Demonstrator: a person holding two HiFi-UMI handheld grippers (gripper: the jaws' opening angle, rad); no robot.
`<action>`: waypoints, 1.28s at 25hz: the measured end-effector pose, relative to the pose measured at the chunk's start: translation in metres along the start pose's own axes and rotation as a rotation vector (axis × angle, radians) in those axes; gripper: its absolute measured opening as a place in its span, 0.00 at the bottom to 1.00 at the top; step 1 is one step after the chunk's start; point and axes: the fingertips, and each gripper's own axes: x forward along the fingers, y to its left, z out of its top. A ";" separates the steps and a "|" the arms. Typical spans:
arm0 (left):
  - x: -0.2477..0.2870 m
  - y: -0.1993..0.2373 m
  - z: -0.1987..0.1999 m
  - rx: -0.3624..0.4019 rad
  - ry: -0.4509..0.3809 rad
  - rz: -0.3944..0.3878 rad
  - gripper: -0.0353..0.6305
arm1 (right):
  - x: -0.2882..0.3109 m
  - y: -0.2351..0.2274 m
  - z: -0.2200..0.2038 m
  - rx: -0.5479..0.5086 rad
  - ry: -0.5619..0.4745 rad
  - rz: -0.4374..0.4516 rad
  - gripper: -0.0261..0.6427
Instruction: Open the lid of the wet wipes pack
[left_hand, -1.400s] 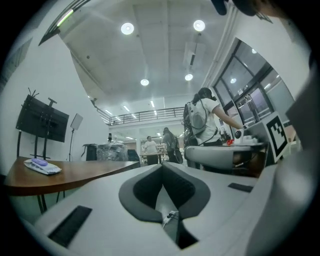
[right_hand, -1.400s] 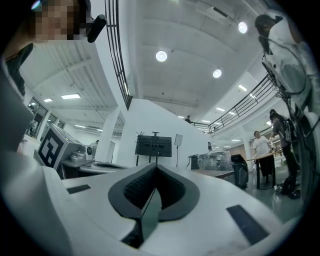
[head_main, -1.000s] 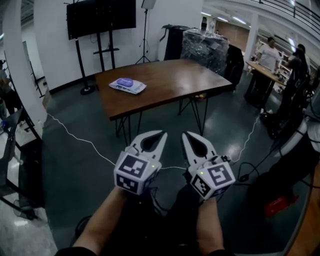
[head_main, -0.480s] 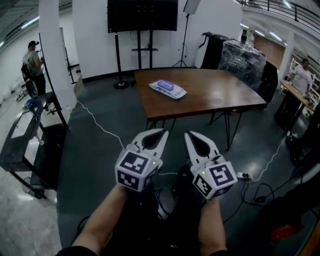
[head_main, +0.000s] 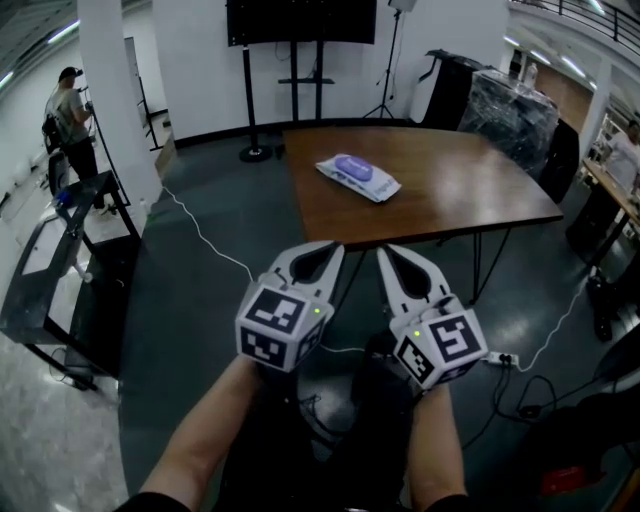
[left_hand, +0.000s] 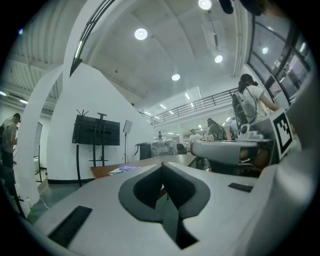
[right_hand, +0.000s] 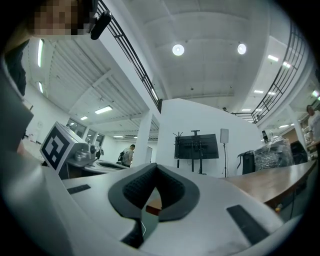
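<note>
A white wet wipes pack (head_main: 358, 177) with a purple lid lies flat on the brown table (head_main: 440, 200), toward its left end; it shows small and far off as a pale pack (left_hand: 124, 169) in the left gripper view. Both grippers hang side by side over the dark floor, well short of the table. My left gripper (head_main: 335, 249) is shut with nothing in it, its fingertips meeting. My right gripper (head_main: 383, 252) is shut and empty too. In each gripper view the dark pads (left_hand: 162, 187) (right_hand: 154, 192) close on each other.
A TV on a stand (head_main: 300, 20) is behind the table. A white cable (head_main: 205, 235) runs across the floor. A dark cart (head_main: 60, 270) and a person (head_main: 72, 110) are at the left. Wrapped equipment (head_main: 515, 105) is at the back right, and a power strip (head_main: 500, 358) lies near my right gripper.
The view has swung, so the table and pack now lie ahead and right of centre and look nearer. Both grippers stay shut and side by side.
</note>
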 end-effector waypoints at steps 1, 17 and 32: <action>0.012 0.008 -0.003 -0.001 0.010 -0.003 0.06 | 0.012 -0.008 -0.004 -0.001 0.005 0.005 0.06; 0.141 0.124 -0.024 0.052 0.082 -0.035 0.06 | 0.157 -0.102 -0.037 -0.072 0.116 -0.009 0.06; 0.212 0.197 -0.052 0.196 0.203 -0.083 0.06 | 0.225 -0.144 -0.067 -0.271 0.273 0.008 0.06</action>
